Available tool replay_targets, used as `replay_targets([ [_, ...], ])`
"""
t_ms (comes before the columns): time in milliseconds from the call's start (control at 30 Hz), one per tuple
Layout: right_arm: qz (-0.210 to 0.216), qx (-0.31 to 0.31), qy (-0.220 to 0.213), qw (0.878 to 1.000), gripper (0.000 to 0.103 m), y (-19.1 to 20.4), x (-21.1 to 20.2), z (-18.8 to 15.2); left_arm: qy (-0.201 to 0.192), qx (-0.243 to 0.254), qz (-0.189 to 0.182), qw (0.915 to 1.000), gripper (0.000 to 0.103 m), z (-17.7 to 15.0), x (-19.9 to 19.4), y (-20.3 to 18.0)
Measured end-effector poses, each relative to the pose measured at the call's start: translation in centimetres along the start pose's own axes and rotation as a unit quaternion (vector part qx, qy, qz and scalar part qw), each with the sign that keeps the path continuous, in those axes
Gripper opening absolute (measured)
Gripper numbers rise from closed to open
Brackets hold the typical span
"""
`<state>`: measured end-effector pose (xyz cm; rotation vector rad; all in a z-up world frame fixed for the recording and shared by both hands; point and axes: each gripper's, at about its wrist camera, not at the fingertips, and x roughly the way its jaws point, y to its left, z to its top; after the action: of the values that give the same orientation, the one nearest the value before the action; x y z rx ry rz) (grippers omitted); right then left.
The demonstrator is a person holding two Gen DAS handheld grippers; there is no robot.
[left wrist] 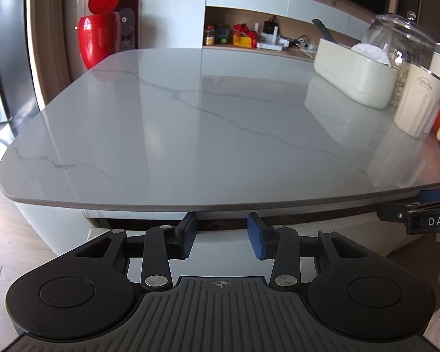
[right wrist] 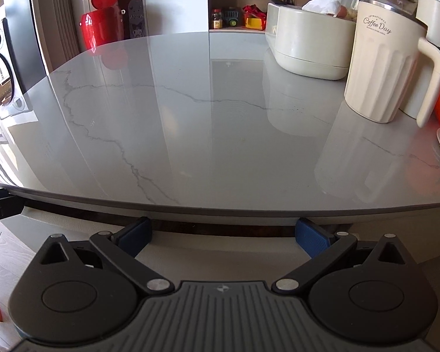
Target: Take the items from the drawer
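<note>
Both tools were held low and level at the near edge of the marble-patterned table (left wrist: 208, 135), their fingers aimed at the dark gap just under the tabletop. This placement is judged an approach to the drawer front (right wrist: 220, 252), the pale panel below the rim. The drawer appeared closed, so its contents were hidden.

The left tool (left wrist: 222, 234) stood partly open with a moderate gap between its blue pads. It held nothing, and whether its tips touched the panel could not be told.

The right tool (right wrist: 222, 234) was spread wide, also empty, its pads close beneath the rim. In the left wrist view it (left wrist: 425, 214) showed at the right margin, so the two tools worked side by side along the same edge.

The cream mug (right wrist: 381, 67), the oval cream container (right wrist: 305, 47) and the glass jar (left wrist: 402, 38) stood grouped at the far right of the table, which left the near surface free, probably for the items to be set down.
</note>
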<state>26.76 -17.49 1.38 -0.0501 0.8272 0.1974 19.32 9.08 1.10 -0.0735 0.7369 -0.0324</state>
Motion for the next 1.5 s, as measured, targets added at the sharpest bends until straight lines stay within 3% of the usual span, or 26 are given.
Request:
replay_targets([
  [133, 0.014, -0.014, 0.014, 1.000, 0.103, -0.1, -0.4, -0.1, 0.024, 0.031, 0.019, 0.9991, 0.043, 0.2, 0.2, -1.1],
  [300, -0.014, -0.091, 0.021, 0.996, 0.103, 1.9, -1.1, -1.9, 0.047, 0.033, 0.013, 0.9983, 0.042, 0.2, -0.3, -1.2],
  [433, 0.069, -0.015, 0.029, 0.997, 0.103, 0.6, -2.3, -1.5, 0.057, 0.049, 0.006, 0.9971, 0.042, -0.4, -1.0, -1.5],
  [467, 0.074, 0.007, 0.028, 0.997, 0.103, 0.2, -2.4, -1.1, 0.095, 0.036, -0.014, 0.9947, 0.031, -0.6, -0.6, -1.3],
  [500, 0.074, 0.018, 0.028, 0.997, 0.103, 0.1, -2.5, -0.8, 0.158, -0.009, -0.057, 0.9857, 0.023, -1.3, 0.6, -0.7],
  [533, 0.069, 0.024, 0.031, 0.997, 0.103, 0.0, -2.5, -0.2, 0.197, -0.053, -0.085, 0.9753, 0.020, -2.6, 1.6, -0.1],
  [567, 0.064, 0.023, 0.035, 0.997, 0.103, 0.1, -2.3, 0.2, 0.200, -0.067, -0.081, 0.9741, 0.018, -3.9, 2.0, 0.0],
  [633, 0.055, 0.017, 0.039, 0.998, 0.103, 0.3, -1.7, 0.7, 0.169, -0.025, -0.075, 0.9825, 0.018, -5.4, 1.2, -0.7],
  [733, 0.041, 0.012, 0.049, 0.998, 0.103, 0.7, -0.9, 1.2, 0.131, -0.037, -0.118, 0.9836, 0.017, -4.8, -0.4, -0.6],
  [867, 0.026, 0.018, 0.030, 0.999, 0.103, 1.0, -0.5, 0.9, 0.002, 0.006, -0.122, 0.9925, 0.020, -2.8, -4.1, -1.4],
  [933, 0.020, 0.023, 0.021, 0.999, 0.103, 1.2, -0.3, 0.7, -0.036, 0.019, -0.096, 0.9946, 0.021, -1.4, -4.9, -2.0],
  [1000, 0.009, 0.013, 0.019, 1.000, 0.103, 1.6, -0.3, 0.4, -0.027, 0.025, -0.071, 0.9968, 0.021, -0.2, -4.2, -2.4],
  [1133, 0.013, 0.007, 0.026, 1.000, 0.103, 1.6, -0.3, 0.5, 0.034, 0.009, -0.030, 0.9989, 0.021, 1.2, -0.8, -2.0],
  [1433, 0.030, -0.005, 0.044, 0.999, 0.103, 0.9, -0.4, 0.7, 0.089, -0.001, -0.027, 0.9957, 0.022, 1.9, 1.6, -1.0],
  [1500, 0.031, -0.004, 0.049, 0.998, 0.103, 0.9, -0.6, 0.7, 0.107, -0.029, -0.034, 0.9932, 0.021, 2.1, 1.7, -0.4],
])
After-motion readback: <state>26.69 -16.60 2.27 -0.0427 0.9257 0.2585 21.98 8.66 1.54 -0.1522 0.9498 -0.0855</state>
